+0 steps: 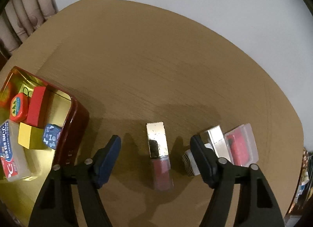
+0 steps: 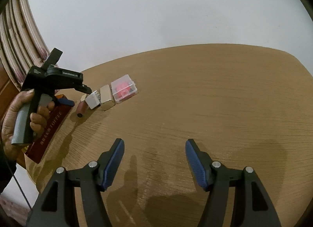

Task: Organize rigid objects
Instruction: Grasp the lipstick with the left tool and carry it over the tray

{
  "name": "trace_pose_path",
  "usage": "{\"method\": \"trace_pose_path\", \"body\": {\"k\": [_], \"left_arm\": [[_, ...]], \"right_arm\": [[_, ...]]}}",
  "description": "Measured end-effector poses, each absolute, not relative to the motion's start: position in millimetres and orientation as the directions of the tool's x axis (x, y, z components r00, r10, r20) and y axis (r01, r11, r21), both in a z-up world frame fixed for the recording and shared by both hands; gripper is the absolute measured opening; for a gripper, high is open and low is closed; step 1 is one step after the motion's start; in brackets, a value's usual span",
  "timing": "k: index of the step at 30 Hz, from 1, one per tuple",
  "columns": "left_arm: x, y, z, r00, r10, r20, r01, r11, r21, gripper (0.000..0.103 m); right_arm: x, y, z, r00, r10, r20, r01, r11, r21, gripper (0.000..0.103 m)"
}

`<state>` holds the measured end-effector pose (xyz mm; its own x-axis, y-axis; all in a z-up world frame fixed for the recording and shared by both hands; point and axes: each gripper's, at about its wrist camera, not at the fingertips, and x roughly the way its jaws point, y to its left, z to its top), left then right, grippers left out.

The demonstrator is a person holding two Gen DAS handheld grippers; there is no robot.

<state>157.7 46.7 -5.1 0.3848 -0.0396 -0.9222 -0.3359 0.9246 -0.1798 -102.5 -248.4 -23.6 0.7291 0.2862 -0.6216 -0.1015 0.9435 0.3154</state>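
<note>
My left gripper (image 1: 155, 146) is open, its jaws on either side of a lip gloss tube (image 1: 159, 154) with a mirrored cap and pink body, lying on the wooden table (image 1: 156, 60). To its right lie a small white patterned box (image 1: 188, 163), a mirrored block (image 1: 215, 140) and a clear plastic case with red contents (image 1: 241, 144). A red tin (image 1: 77, 119) at the left holds several items. My right gripper (image 2: 154, 160) is open and empty over bare table, far from the objects. It sees the tube (image 2: 81, 108), the case (image 2: 123, 89) and the tin (image 2: 49, 129).
In the tin lie a red block (image 1: 35, 107), a yellow block (image 1: 29, 138), an orange round container (image 1: 18, 107), a blue patterned piece (image 1: 51, 136) and a clear box (image 1: 10, 152). A hand holds the left gripper's body (image 2: 54, 80). A white wall stands behind the table.
</note>
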Motion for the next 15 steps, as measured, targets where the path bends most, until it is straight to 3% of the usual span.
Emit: {"method": "trace_pose_path", "body": {"k": [1,3,9,12,15], "left_arm": [[157,47,-6,0.388,-0.047,-0.920,-0.334,0.924,-0.188,0.054],[157,46,-11,0.353,-0.024,-0.935,-0.340,0.928,-0.152,0.027],[154,29,-20,0.342,0.013,-0.940,-0.297,0.950,-0.095,0.026],[144,24,-19,0.369,0.007,-0.930,-0.299,0.948,-0.112,0.017],[126,17,-18,0.369,-0.005,-0.930,-0.274,0.955,-0.114,0.017]], "right_arm": [[-102,-248,-24,0.729,0.287,-0.621,-0.101,0.943,0.317,0.067],[-103,-248,-24,0.729,0.288,-0.621,-0.099,0.942,0.320,0.067],[-103,-249,-25,0.727,0.286,-0.624,-0.094,0.942,0.322,0.067],[-103,-250,-28,0.723,0.285,-0.629,-0.092,0.943,0.321,0.067],[-103,-250,-31,0.721,0.284,-0.632,-0.089,0.943,0.322,0.067]]}}
